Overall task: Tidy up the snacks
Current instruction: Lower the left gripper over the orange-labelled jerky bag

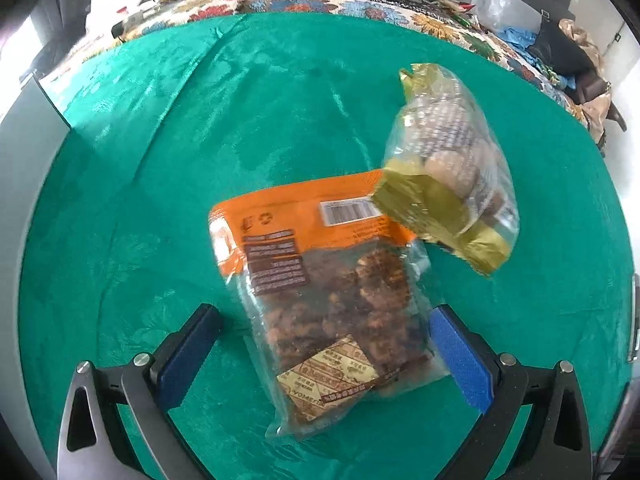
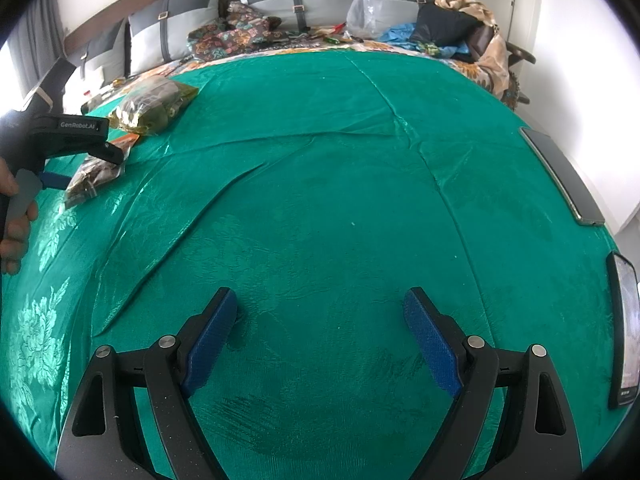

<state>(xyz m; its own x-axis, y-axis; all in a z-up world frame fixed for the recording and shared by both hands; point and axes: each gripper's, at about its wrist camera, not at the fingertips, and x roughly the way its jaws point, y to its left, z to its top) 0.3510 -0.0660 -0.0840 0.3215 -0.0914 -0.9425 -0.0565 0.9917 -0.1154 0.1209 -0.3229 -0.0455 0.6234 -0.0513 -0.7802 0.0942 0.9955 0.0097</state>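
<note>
A: Where's the orange snack bag (image 1: 320, 280) seen?

B: It's laid on the green bedspread (image 1: 160, 160), straddled by the wide-spread left claw (image 1: 324, 320), untouched. The gold snack bag (image 1: 448, 168) is overlapped onto its top corner. The right claw (image 2: 320, 308) is spread too, nothing held.

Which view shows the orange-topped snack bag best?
Left wrist view. The orange-topped snack bag fills the centre, lying on the green cloth between the open jaws of the left gripper, barcode and contents readable. In the right wrist view it is small at the left edge, partly hidden behind the left gripper.
</note>
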